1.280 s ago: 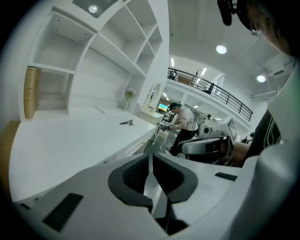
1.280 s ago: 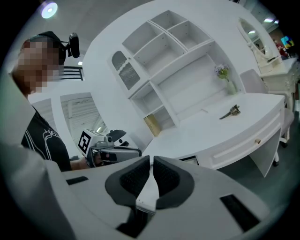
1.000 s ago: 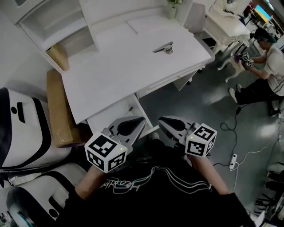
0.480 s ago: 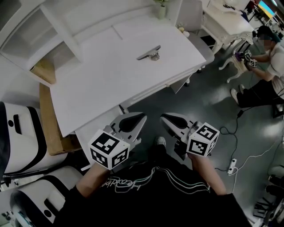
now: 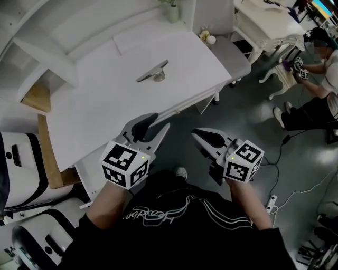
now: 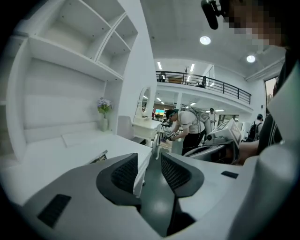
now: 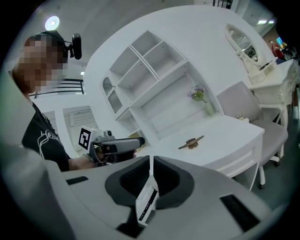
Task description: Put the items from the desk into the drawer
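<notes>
A flat metal item with a round brownish part [image 5: 153,72] lies alone on the white desk [image 5: 105,100]; it also shows in the right gripper view [image 7: 191,142]. My left gripper [image 5: 160,121] hangs over the desk's front edge, jaws a little apart and empty [image 6: 149,154]. It shows from the side in the right gripper view [image 7: 140,142]. My right gripper [image 5: 194,133] is held over the floor in front of the desk, shut on nothing [image 7: 150,159]. Drawer fronts [image 5: 185,103] run under the desk's front edge; I cannot tell whether any is pulled out.
A padded chair [image 5: 232,50] stands at the desk's right end. A small vase [image 5: 173,13] sits at the back by the shelf unit [image 5: 47,47]. A wooden box [image 5: 37,97] and white machines [image 5: 16,163] crowd the left. A seated person [image 5: 322,58] is far right.
The head view has swung, so the desk sits lower and to the left. My left gripper has moved forward to the desk's front edge. The right gripper has kept its place.
</notes>
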Tool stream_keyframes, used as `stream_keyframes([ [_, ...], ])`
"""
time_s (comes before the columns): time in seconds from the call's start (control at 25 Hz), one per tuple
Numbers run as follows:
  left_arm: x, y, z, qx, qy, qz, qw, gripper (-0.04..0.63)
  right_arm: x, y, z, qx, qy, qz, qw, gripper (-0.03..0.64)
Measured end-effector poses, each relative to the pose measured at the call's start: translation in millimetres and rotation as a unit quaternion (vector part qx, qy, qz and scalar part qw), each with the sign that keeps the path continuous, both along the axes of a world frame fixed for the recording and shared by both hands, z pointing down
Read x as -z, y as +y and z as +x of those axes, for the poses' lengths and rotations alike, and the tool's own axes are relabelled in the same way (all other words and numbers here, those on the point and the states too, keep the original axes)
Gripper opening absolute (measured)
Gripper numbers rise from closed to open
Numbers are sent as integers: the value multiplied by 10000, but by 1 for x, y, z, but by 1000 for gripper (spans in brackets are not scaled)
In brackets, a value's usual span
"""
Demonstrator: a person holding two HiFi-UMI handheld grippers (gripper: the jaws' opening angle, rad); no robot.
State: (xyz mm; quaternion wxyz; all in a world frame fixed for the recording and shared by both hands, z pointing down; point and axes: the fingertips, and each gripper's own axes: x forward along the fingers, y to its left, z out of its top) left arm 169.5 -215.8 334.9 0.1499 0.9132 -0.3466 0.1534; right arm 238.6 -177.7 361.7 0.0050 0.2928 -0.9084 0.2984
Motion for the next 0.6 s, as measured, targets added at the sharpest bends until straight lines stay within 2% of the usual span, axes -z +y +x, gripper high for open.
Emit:
stream_keyframes([
  [0.12, -1, -32, 9, 7, -512, 348, 9981, 184, -3, -12, 11, 24, -39, -27, 10000, 54],
  [0.24, -12, -71, 10, 83, -899, 526, 9945, 201, -8, -31, 19, 19, -11, -57, 10000, 54],
  [0.6, -90, -198, -5, 445, -1783, 235, 9827, 221, -39, -99, 47, -101, 35, -528, 9985, 54],
])
